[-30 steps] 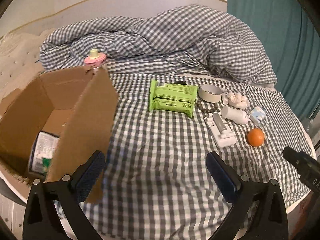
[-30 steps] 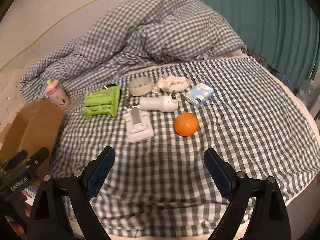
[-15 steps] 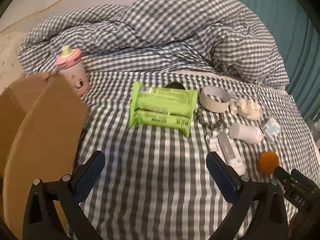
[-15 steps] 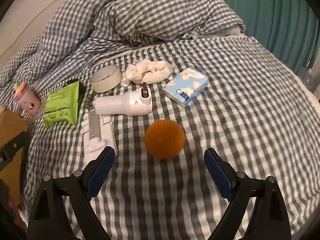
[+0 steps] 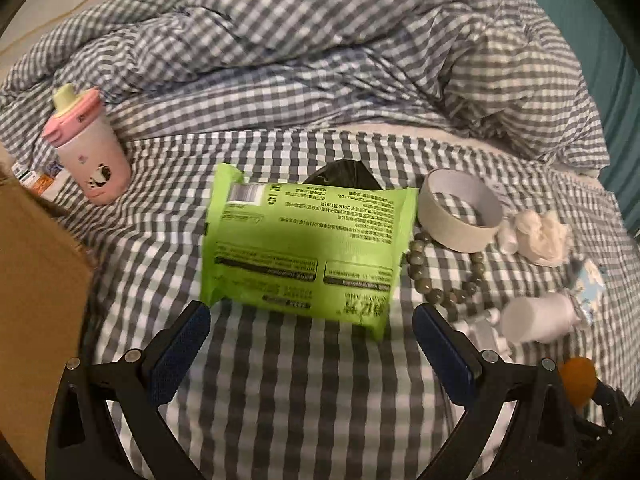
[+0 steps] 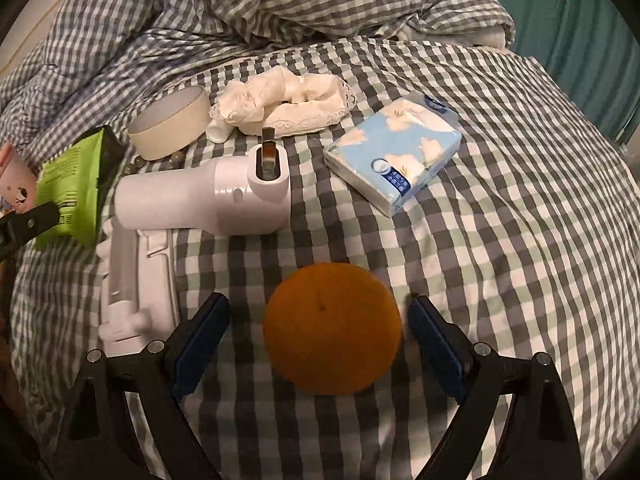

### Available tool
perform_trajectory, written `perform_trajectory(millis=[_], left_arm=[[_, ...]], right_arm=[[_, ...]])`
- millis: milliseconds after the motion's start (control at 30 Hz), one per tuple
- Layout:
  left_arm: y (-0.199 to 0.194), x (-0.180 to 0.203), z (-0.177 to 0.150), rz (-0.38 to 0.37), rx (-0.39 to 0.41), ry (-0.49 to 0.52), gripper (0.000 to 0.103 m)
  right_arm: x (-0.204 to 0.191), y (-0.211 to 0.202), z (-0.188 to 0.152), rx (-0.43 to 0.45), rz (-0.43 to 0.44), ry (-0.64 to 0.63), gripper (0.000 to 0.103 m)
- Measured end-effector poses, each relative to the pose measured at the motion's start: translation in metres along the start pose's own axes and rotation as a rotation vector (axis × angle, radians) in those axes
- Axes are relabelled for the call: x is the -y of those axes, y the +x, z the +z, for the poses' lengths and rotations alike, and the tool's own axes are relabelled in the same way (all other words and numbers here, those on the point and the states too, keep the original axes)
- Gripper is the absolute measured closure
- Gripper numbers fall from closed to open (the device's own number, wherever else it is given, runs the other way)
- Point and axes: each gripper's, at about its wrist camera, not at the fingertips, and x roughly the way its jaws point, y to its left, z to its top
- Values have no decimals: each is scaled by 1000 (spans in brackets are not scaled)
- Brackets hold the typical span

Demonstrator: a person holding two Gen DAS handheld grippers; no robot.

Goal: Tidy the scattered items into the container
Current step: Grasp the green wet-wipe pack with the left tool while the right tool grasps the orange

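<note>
Your checked bedspread (image 6: pixel 500 208) carried all the loose items, with a rumpled duvet (image 5: pixel 320 48) heaped at its far side. The cardboard box (image 5: pixel 36 300) stood to the left of your left gripper (image 5: pixel 310 342), close beside its left finger.

Your left gripper was spread wide and held nothing. The green wipes packet (image 5: pixel 308 246) lay flat just ahead of its fingertips, its near edge between them but not touched. A dark object behind the packet was mostly hidden. A pink cup (image 5: pixel 90 152) stood tilted ahead and to the left, near the box.

Your right gripper (image 6: pixel 318 330) was likewise wide open, its pads on either side of the orange (image 6: pixel 332 328) with a gap on each side; nothing was gripped. The white plastic holder (image 6: pixel 138 280) lay ahead and left of it, just beside the left pad. Beyond that lay the white handheld device (image 6: pixel 204 202), touching the holder's far end. The blue tissue pack (image 6: pixel 394 158) sat ahead and slightly right. Farther ahead were the crumpled white cloth (image 6: pixel 286 108) and, left of it, the tape roll (image 6: pixel 170 122). A bead bracelet (image 5: pixel 444 280) lay against the tape roll, ahead of your left gripper's right finger.
</note>
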Motion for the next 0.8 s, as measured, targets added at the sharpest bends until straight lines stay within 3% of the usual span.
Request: perform_trajectory(millis=[233, 433, 567, 633, 667, 700, 800], left_arm=[[33, 6, 13, 59, 11, 43, 0], [57, 16, 14, 174, 9, 124, 0], [61, 5, 14, 118, 38, 81, 0], [62, -1, 15, 88, 21, 48, 0], [61, -4, 15, 80, 21, 40, 4], [59, -4, 15, 82, 28, 43, 6], [52, 1, 13, 110, 37, 73, 13]], right_arm=[[-2, 4, 0, 16, -7, -18, 10], [-4, 5, 0, 25, -23, -31, 8], [-3, 5, 0, 32, -15, -18, 9], [-1, 2, 1, 45, -19, -1, 19], [3, -1, 0, 62, -21, 20, 41], [7, -5, 0, 74, -11, 45, 47], [19, -9, -3, 69, 53, 99, 47]])
